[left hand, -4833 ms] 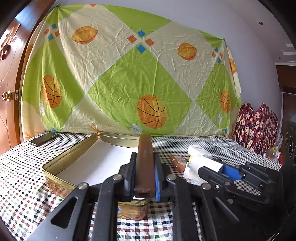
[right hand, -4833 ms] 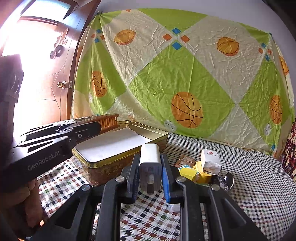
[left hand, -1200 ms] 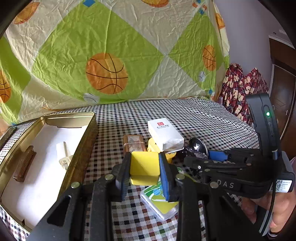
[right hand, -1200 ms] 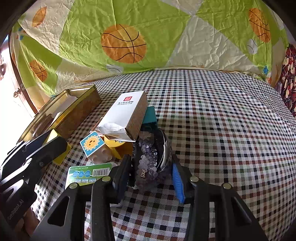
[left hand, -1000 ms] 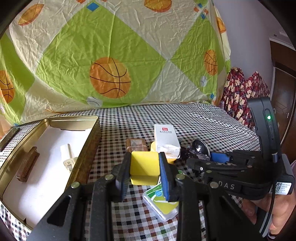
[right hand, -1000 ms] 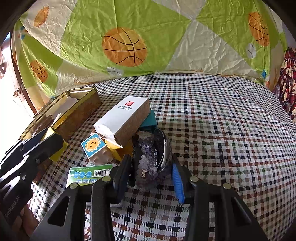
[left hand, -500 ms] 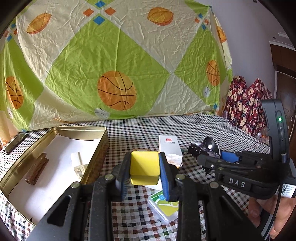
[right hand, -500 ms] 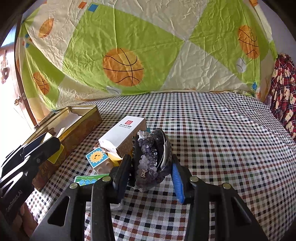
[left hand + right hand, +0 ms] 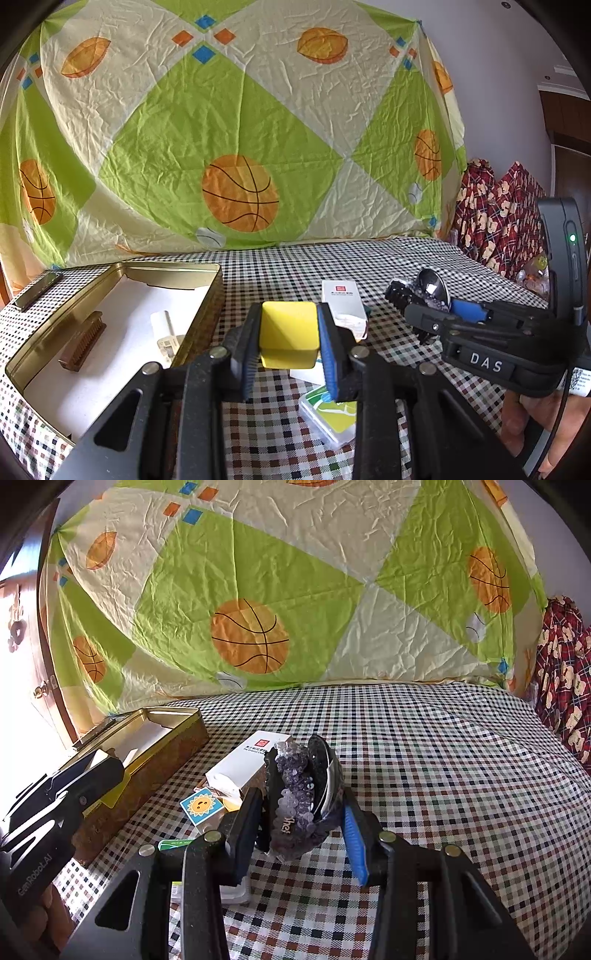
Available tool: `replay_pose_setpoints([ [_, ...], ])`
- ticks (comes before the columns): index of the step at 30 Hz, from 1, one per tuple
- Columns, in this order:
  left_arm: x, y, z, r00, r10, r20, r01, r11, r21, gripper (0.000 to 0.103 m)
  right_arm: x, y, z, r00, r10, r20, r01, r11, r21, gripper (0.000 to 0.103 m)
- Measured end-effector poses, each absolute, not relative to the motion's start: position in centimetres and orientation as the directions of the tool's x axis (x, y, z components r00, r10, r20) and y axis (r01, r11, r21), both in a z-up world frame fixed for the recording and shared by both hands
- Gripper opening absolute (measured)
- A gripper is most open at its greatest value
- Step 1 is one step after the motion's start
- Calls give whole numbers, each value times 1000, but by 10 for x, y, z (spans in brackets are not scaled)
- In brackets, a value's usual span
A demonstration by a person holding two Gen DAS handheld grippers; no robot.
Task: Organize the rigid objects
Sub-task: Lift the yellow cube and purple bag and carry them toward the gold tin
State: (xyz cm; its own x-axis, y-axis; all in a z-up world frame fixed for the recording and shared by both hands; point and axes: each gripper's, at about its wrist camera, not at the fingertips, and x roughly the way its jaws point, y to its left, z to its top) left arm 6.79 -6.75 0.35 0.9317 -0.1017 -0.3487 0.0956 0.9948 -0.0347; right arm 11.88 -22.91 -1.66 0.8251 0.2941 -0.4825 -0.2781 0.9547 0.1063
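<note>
My left gripper (image 9: pixel 289 345) is shut on a yellow block (image 9: pixel 288 334), held above the checked cloth just right of the gold tin (image 9: pixel 201 332). Inside the tin lie a brown brush (image 9: pixel 82 346) and a white charger (image 9: pixel 166 334). My right gripper (image 9: pixel 301 819) is shut on a purple bead bundle with a dark shiny oval piece (image 9: pixel 301 794), lifted over the loose pile. In the left wrist view the right gripper (image 9: pixel 424 295) reaches in from the right with the shiny piece (image 9: pixel 432 286). The left gripper (image 9: pixel 74 786) shows at the left of the right wrist view.
On the cloth lie a white carton (image 9: pixel 341 301), a green and yellow card pack (image 9: pixel 334 419) and a sun-sticker block (image 9: pixel 201 805). A phone (image 9: pixel 35 291) rests at the far left. A basketball-print sheet (image 9: pixel 240 129) hangs behind. Red patterned fabric (image 9: pixel 498 214) stands at the right.
Both grippers have tilted upward and risen a little with their loads, so the pile sits lower in each view. The right gripper lifted the bead bundle clear of the cloth.
</note>
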Motion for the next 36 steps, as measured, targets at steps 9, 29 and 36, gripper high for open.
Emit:
replay_pose_setpoints([
  [9, 64, -68, 6, 941, -91, -326, 87, 996, -27, 28, 111, -230, -13, 849, 289, -442, -275, 956, 99, 45],
  [29, 57, -65, 9, 954, -68, -291, 63, 998, -28, 28, 98, -234, -6, 886, 283, -366, -270, 959, 88, 45],
  [36, 55, -64, 10, 958, -63, -281, 57, 998, -30, 28, 94, -233, -4, 896, 279, -345, -268, 960, 80, 45],
])
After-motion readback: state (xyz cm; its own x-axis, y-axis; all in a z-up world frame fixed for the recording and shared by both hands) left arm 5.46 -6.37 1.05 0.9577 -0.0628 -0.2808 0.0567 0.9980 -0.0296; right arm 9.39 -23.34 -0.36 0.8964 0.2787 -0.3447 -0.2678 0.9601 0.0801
